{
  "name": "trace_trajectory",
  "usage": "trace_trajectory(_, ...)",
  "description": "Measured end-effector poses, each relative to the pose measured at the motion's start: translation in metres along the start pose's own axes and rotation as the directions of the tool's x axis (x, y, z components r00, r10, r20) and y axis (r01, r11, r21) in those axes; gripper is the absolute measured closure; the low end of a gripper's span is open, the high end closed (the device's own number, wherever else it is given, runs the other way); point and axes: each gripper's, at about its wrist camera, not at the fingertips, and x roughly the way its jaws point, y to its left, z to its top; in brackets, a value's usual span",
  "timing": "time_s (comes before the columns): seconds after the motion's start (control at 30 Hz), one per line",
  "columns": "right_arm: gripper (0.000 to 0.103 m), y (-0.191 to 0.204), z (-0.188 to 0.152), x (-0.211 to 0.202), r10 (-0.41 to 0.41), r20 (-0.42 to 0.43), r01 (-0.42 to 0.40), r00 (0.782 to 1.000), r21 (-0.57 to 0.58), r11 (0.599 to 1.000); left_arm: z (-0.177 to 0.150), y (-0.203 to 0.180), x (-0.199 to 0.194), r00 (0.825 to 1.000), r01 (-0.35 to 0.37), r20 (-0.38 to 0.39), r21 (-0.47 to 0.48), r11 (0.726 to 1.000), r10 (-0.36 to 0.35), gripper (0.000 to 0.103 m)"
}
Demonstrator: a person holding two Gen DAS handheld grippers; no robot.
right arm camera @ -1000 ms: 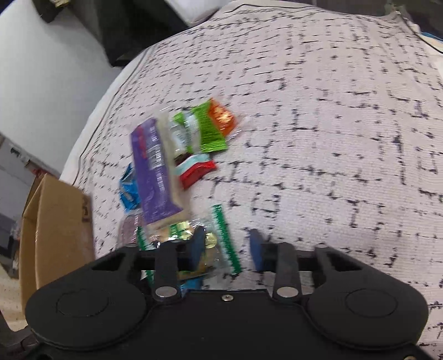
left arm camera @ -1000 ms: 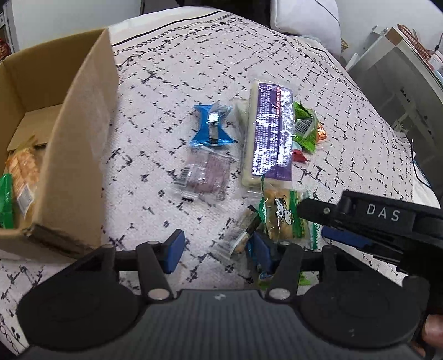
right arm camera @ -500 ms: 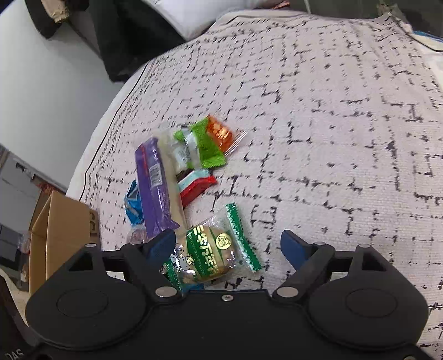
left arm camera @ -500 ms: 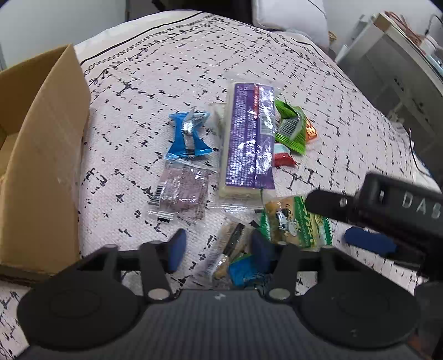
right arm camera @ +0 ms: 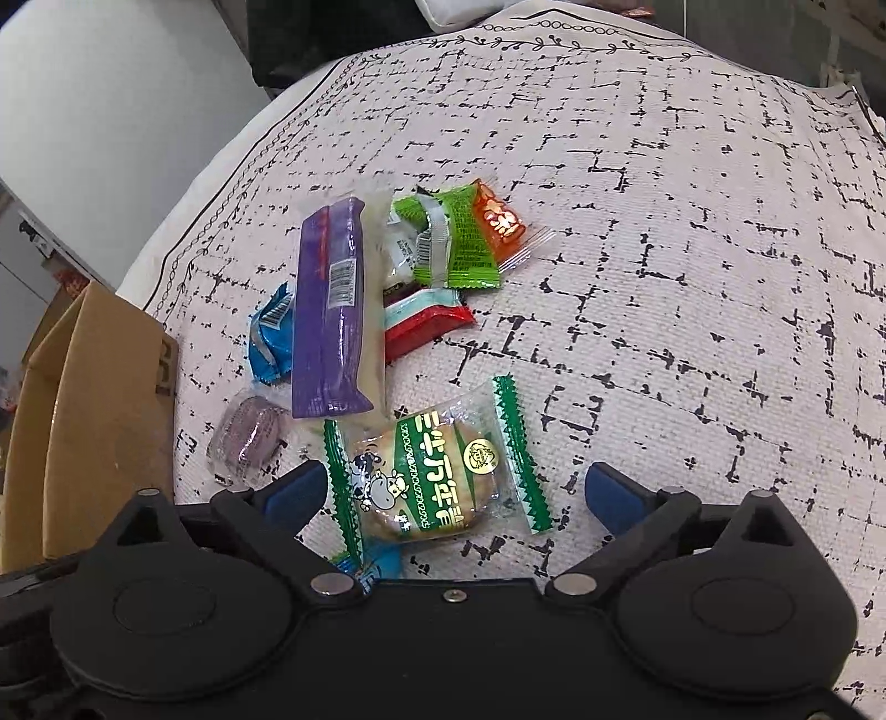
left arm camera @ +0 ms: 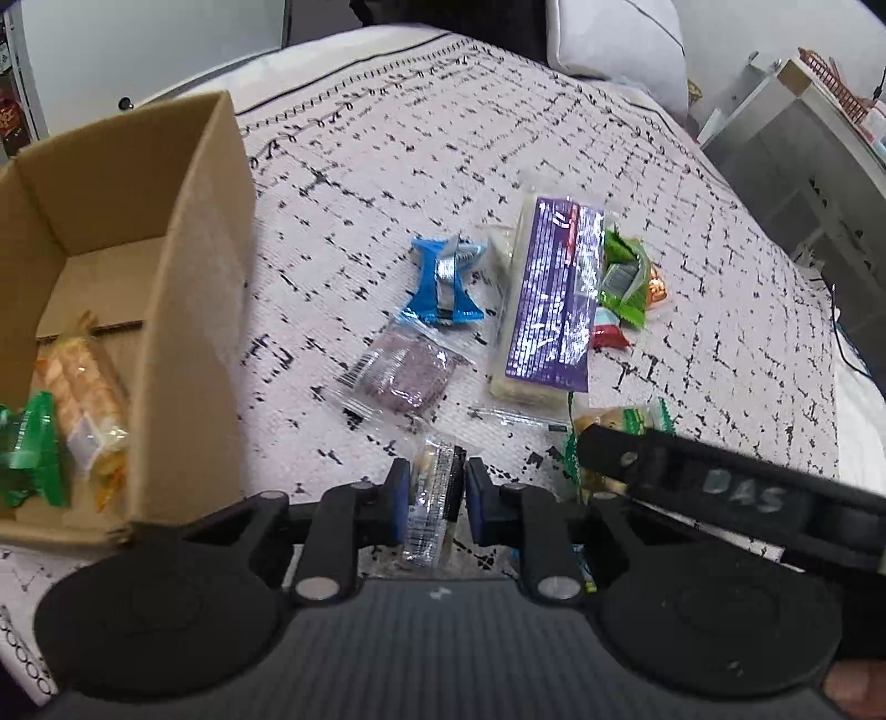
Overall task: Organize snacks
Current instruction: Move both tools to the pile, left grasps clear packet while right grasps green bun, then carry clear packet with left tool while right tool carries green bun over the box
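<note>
My left gripper (left arm camera: 433, 498) is shut on a small clear-wrapped snack packet (left arm camera: 429, 534) low over the bedspread. Left of it stands the open cardboard box (left arm camera: 183, 310), with an orange-biscuit pack (left arm camera: 83, 387) and a green packet (left arm camera: 33, 448) inside. The jaws of my right gripper (right arm camera: 451, 487) are opening wide. A green cow-print biscuit packet (right arm camera: 432, 471) lies flat between them, and neither pad touches it.
Loose snacks lie on the bedspread: a long purple bar (right arm camera: 332, 310), a blue packet (left arm camera: 446, 279), a purple cookie pack (left arm camera: 401, 374), a green packet (right arm camera: 459, 243), an orange one (right arm camera: 501, 221), a red one (right arm camera: 426, 327). A pillow (left arm camera: 614, 44) and grey furniture (left arm camera: 803, 166) stand behind.
The left jaws have closed onto the clear packet. The right jaws have spread wide, and the green cow-print packet now lies free between them.
</note>
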Motion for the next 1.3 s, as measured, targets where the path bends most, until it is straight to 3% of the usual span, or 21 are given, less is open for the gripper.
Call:
trace_trajectory(0.3,0.002,0.02,-0.003,0.011,-0.082,-0.017,0.079,0.997,-0.115,0.99,-0.003,0.01,-0.018,1.0,-0.012,-0.009,-0.014,1.0,0.012,0.083)
trace_trajectory(0.33,0.006,0.022,-0.004,0.011,-0.088,-0.015,0.085,0.996,-0.129,0.988,-0.004,0.011,-0.02,1.0,-0.012,-0.007,-0.013,1.0,0.012,0.083)
trace_trajectory(0.4,0.028,0.025,-0.006,0.008,-0.085,-0.007,0.083,0.996,-0.147,0.986,-0.005,0.012,-0.027,1.0,-0.012,-0.003,-0.011,1.0,0.012,0.083)
trace_trajectory(0.43,0.03,0.025,-0.007,0.005,-0.084,-0.004,0.082,0.996,-0.149,0.985,-0.006,0.012,-0.029,1.0,-0.009,-0.002,-0.013,1.0,0.009,0.083)
trace_trajectory(0.5,0.044,0.023,-0.007,0.001,-0.067,-0.003,0.066,0.998,-0.139,0.988,-0.007,0.015,-0.035,1.0,-0.005,-0.002,-0.019,1.0,0.005,0.083)
trace_trajectory(0.63,0.052,0.02,-0.009,-0.01,-0.062,0.019,0.064,0.998,-0.115,0.991,-0.011,0.021,-0.045,1.0,-0.001,0.001,-0.031,1.0,0.001,0.083)
trace_trajectory(0.93,0.053,0.015,-0.01,-0.036,-0.028,0.062,0.032,0.998,-0.059,0.998,-0.009,0.03,-0.083,0.997,0.041,0.064,-0.043,0.998,-0.038,0.083)
trace_trajectory(1.3,0.053,0.044,-0.013,-0.073,0.011,0.104,-0.007,0.995,-0.044,0.999,-0.001,0.048,-0.123,0.987,0.085,0.138,-0.061,0.994,-0.076,0.083)
